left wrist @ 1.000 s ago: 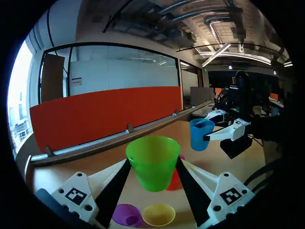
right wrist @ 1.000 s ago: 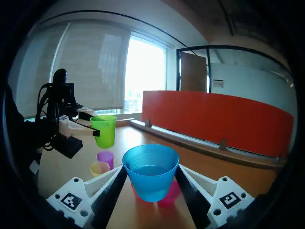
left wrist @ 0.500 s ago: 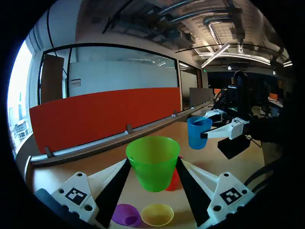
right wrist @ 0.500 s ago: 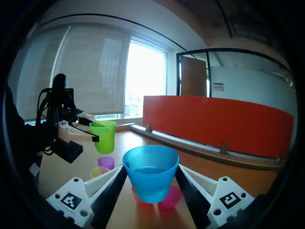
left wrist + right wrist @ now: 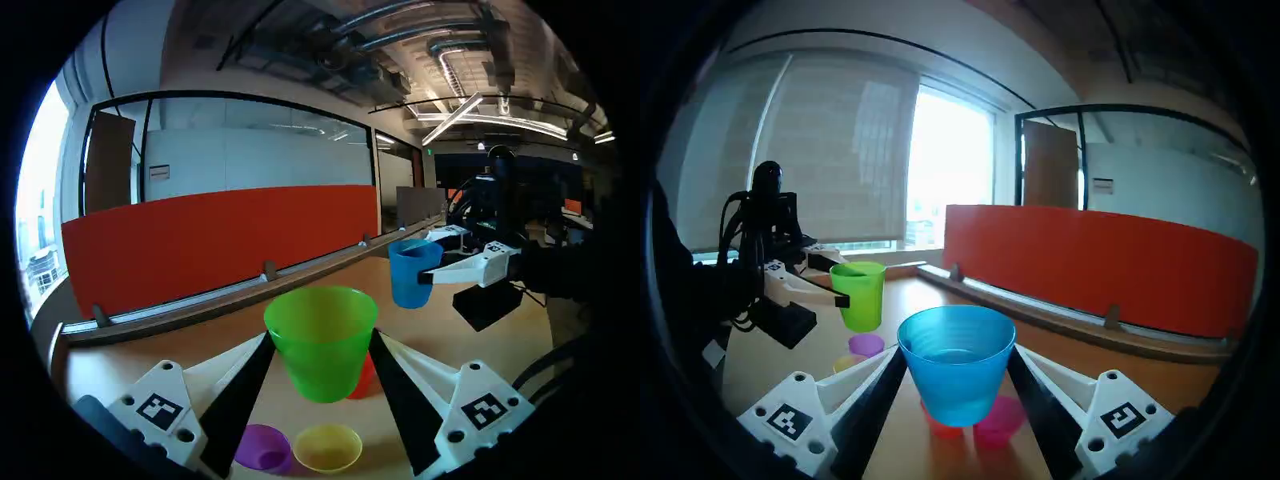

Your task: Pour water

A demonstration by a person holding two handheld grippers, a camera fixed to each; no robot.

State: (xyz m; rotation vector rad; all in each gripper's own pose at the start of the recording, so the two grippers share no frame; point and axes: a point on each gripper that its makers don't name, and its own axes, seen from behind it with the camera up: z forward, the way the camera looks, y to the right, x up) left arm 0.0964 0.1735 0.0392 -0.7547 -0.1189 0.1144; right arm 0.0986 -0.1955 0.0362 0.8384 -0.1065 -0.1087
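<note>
Water: a shallow pool [image 5: 954, 357] low inside the translucent blue plastic cup [image 5: 956, 392], lifted above the desk.
Blue cup: upright and level, so nothing spills before you tip it.
Right tongs [image 5: 956, 352]: clamped on the blue cup, one finger on each flank.
Green plastic cup [image 5: 322, 352]: upright with its rim open, probably your receiver; contents hidden.
Left tongs [image 5: 320, 340]: clamped on the green cup, held raised and well apart from the blue one.
Wooden desk [image 5: 144, 352]: small purple cup [image 5: 266, 450], yellow cup [image 5: 326, 448] and red cup [image 5: 366, 382] stand below.
Next: you'd likely bring the rims close, then tilt slowly.
</note>
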